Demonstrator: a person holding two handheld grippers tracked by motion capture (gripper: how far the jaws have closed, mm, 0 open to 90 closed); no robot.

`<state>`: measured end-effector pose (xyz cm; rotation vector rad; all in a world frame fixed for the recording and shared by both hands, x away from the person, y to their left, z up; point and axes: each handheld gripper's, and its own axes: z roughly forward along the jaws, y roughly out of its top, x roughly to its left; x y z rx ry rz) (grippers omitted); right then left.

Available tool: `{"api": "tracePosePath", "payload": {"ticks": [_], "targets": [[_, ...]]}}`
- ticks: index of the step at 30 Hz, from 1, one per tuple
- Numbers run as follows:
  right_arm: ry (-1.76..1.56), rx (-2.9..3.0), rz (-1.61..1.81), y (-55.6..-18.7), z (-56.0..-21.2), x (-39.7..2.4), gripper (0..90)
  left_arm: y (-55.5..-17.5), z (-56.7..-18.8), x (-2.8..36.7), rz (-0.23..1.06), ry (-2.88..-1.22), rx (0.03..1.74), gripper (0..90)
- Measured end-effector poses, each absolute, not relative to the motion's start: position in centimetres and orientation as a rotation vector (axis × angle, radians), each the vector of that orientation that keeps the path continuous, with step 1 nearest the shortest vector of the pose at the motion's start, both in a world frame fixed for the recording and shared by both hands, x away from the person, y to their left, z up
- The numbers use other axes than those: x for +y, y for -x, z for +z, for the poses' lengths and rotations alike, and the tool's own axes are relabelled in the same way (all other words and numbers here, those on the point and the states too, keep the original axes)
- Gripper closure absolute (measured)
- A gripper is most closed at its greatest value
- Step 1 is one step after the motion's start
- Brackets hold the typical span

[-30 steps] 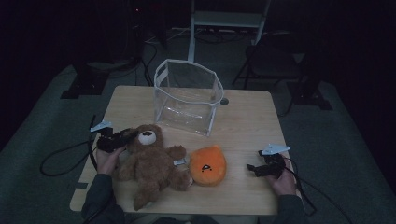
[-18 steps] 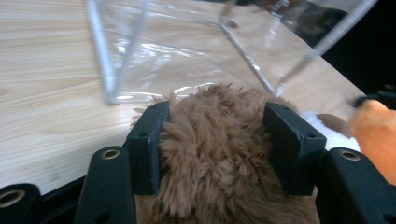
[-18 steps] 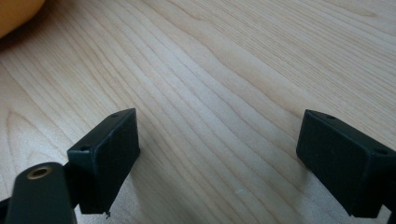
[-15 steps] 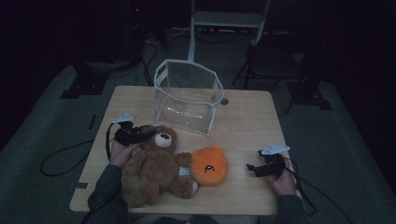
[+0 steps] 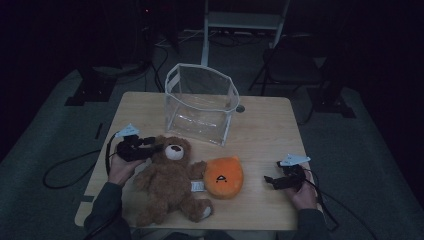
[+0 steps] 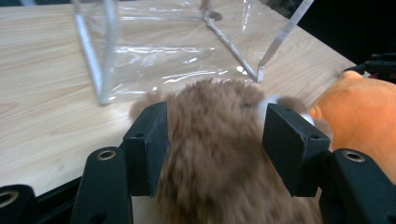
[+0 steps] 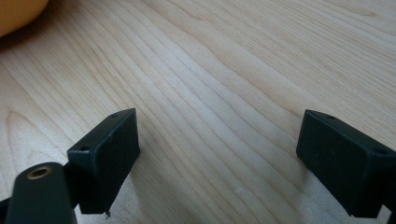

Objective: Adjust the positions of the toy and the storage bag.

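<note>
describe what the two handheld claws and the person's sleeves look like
Both claws, left claw and right claw, are black, each with two blocky rectangular pads on arms with round metal-ringed screw holes. A pale three-cornered plate tops each, and a dark cable trails off. The sleeves are dark, greyish green.

A rectangular light wooden table point(image 5: 265, 130) stands on grey carpeted floor point(image 5: 370, 165). Room lighting is dim. Beyond the table: a white metal frame point(image 5: 245, 20), dark stand bases point(image 5: 92, 90), black floor cables point(image 5: 165, 50).

gripper point(image 5: 150, 148): black jaws, grey plate | cable: black | sleeves: dark
</note>
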<state>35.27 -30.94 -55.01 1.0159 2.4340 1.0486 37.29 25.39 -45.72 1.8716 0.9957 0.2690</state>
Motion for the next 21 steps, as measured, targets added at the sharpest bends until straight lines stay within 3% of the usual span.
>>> {"api": "tracePosePath", "payload": {"ticks": [11,17,21], "targets": [[-1.016,2.433,1.049,-35.3,-55.0,-30.9,12.5,-30.9,-46.1,26.2,0.282,-1.974,1.028,36.6],[-1.016,2.433,1.049,-35.3,-55.0,-30.9,12.5,-29.2,-46.8,26.8,0.246,-2.022,1.071,31.4],[-1.020,2.434,1.048,-35.2,-55.0,-30.9,12.5,-28.7,-47.2,27.0,0.210,-2.046,1.087,32.9]]}}
